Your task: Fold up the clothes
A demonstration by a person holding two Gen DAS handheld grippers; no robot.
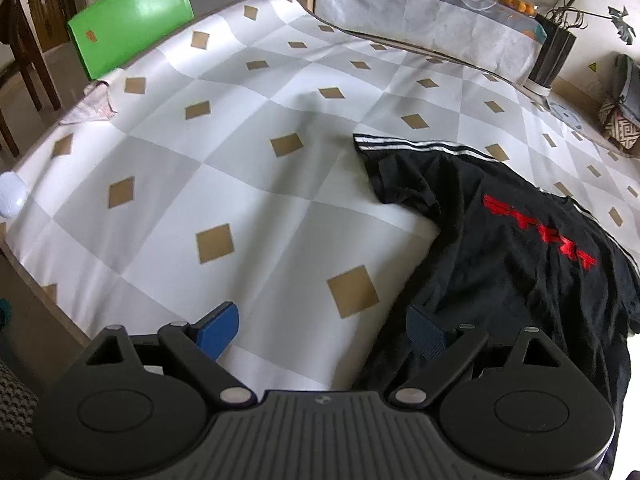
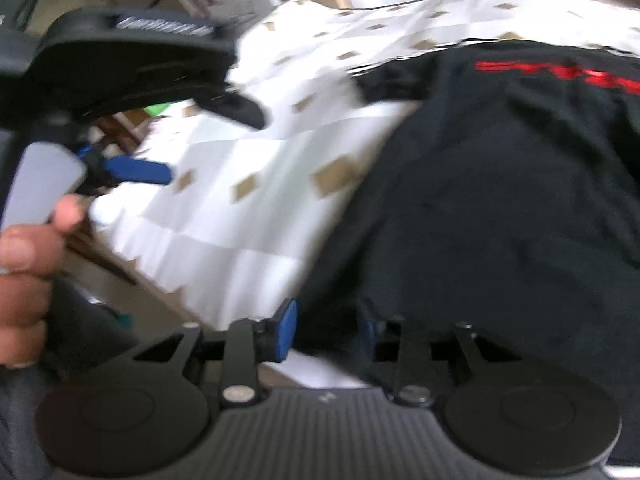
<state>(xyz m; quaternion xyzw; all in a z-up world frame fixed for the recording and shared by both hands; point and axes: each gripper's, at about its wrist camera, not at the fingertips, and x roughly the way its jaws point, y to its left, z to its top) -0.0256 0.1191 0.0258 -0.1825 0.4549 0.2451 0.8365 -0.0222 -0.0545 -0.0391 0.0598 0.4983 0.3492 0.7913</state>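
A black T-shirt [image 1: 500, 248] with red lettering and white shoulder stripes lies flat on the checked tablecloth [image 1: 240, 160], one sleeve pointing left. My left gripper [image 1: 322, 334] is wide open just above the cloth, its right pad at the shirt's near edge, with nothing held. In the blurred right wrist view the same T-shirt [image 2: 500, 200] fills the right half. My right gripper [image 2: 326, 332] has its jaws apart, with the shirt's hem lying between them and over the right pad, unpressed. The left gripper [image 2: 212, 146] shows at upper left, held by a hand [image 2: 24, 264].
A green chair [image 1: 132, 20] stands at the table's far left corner, with a crumpled cloth [image 1: 92, 104] near it. A small white object [image 1: 12, 196] sits at the left edge. A potted plant [image 1: 556, 52] and a second covered table [image 1: 420, 8] stand behind.
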